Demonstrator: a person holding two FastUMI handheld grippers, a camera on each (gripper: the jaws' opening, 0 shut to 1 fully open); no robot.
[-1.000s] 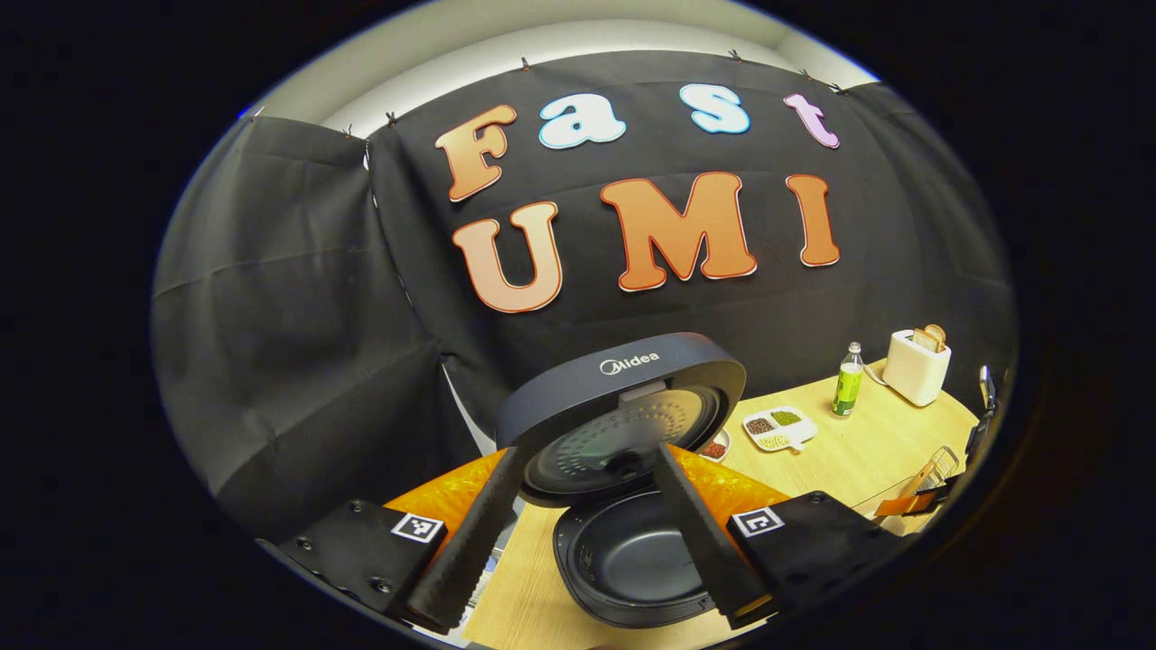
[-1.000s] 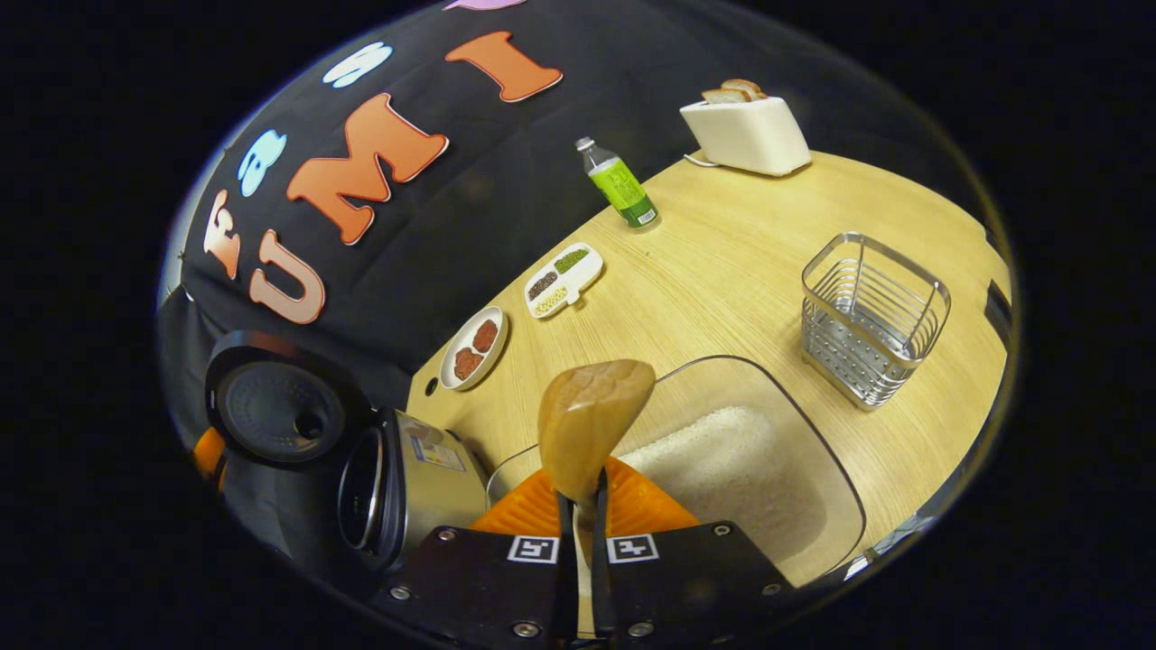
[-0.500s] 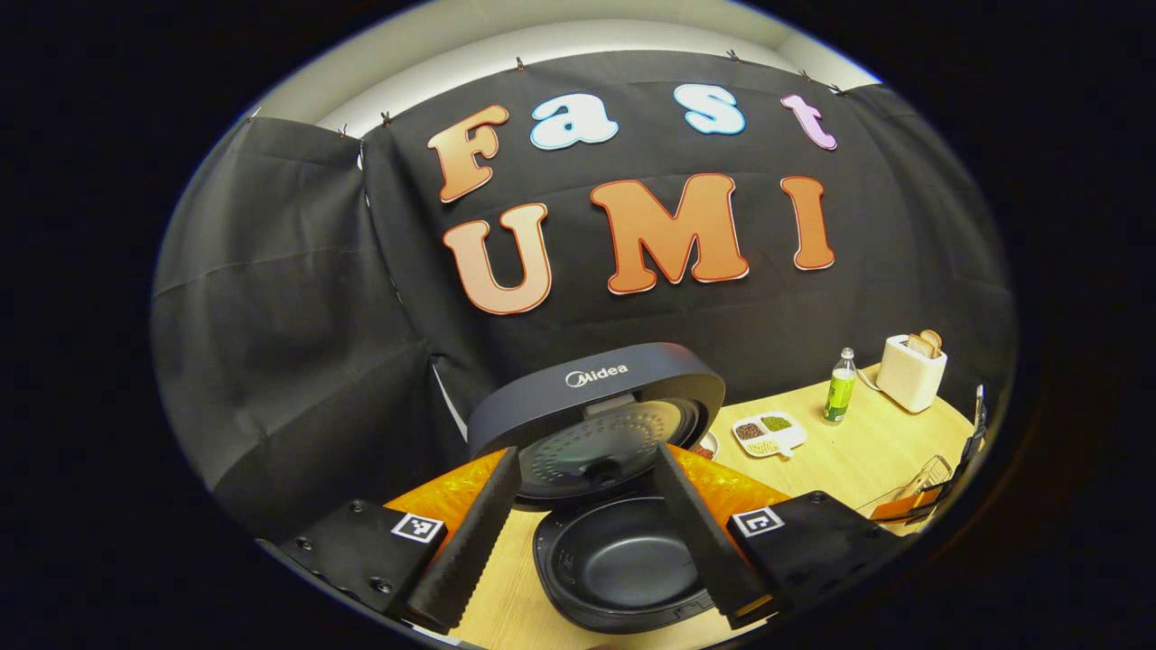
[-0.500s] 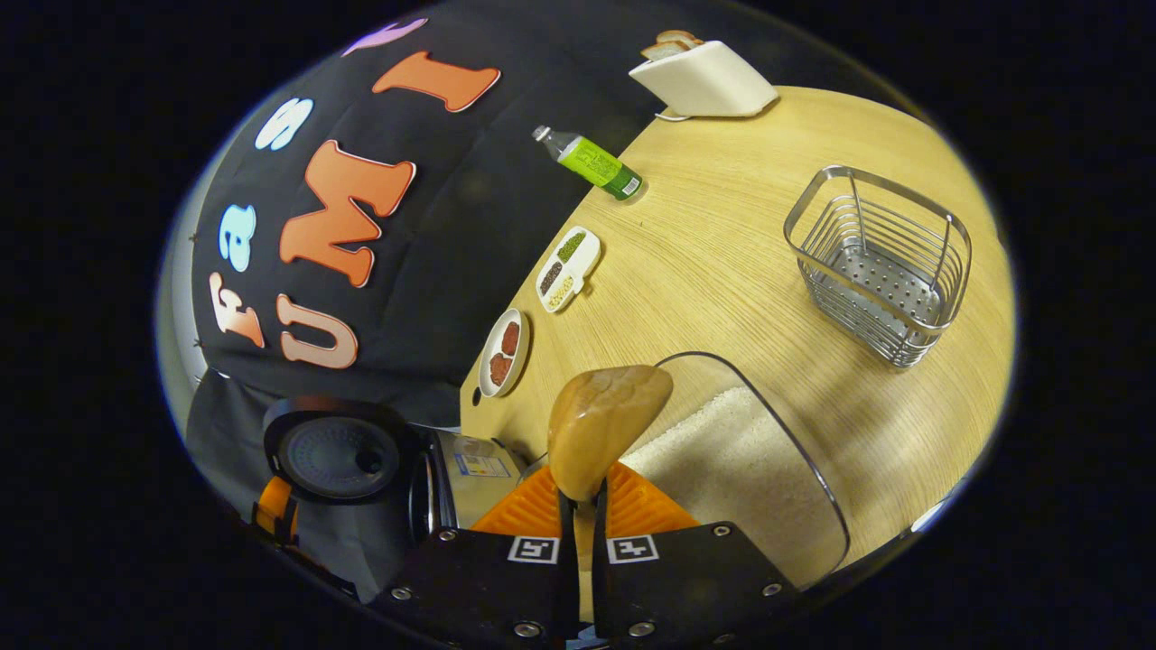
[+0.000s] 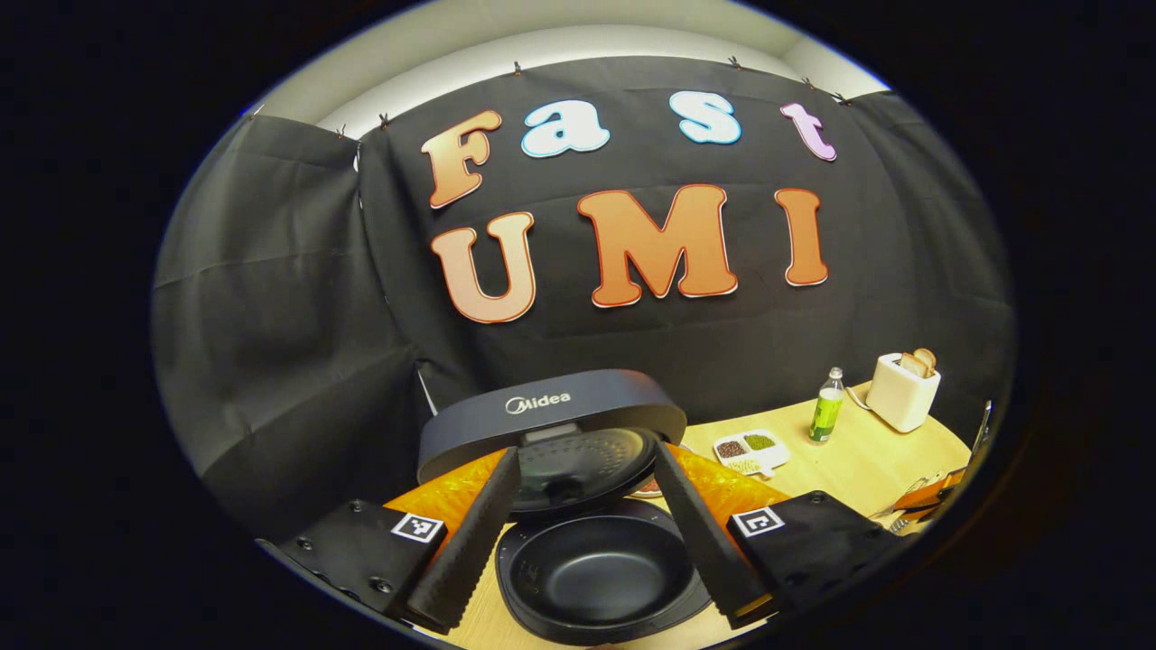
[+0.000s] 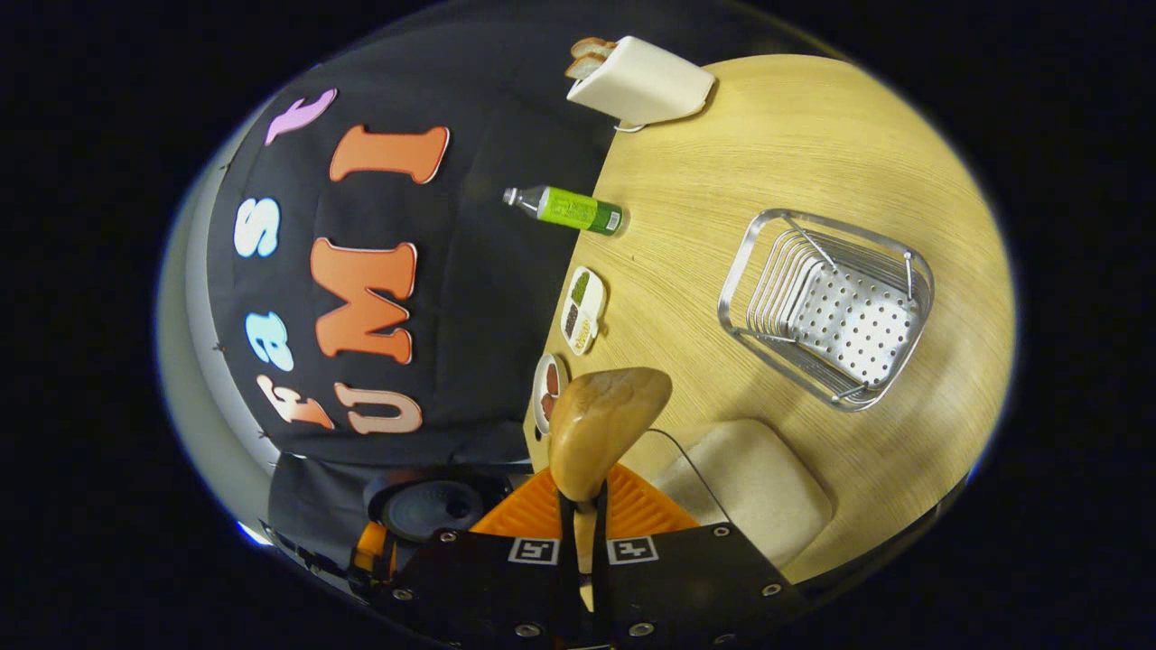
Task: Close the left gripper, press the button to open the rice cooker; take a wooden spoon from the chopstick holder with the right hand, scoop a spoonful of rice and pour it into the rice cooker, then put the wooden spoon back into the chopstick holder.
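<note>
The wooden spoon [image 6: 603,424] is pinched by its handle between the pressed-together fingers of the right tongs [image 6: 582,542], its bowl standing up at the centre of the right gripper view; no rice can be made out on it. Just to its 4 o'clock lies the clear container of rice [image 6: 754,483] on the bench [image 6: 813,144], and at 2 o'clock sits the wire chopstick holder [image 6: 826,307]. In the left gripper view the rice cooker [image 5: 578,515] stands open at 6 o'clock, its dark inner pot bare, its raised lid bearing the word "Midea". The left tongs [image 5: 587,551] hang over it with fingers spread wide on either side of the pot, gripping nothing. Toward 3 o'clock from the cooker stand a divided dish of beans [image 5: 750,449], a green-labelled bottle [image 5: 823,417] whose print is too small to read, and a white toaster [image 5: 901,390] with bread in its slots. The right gripper view is rolled strongly, with the bench running up its right side.
</note>
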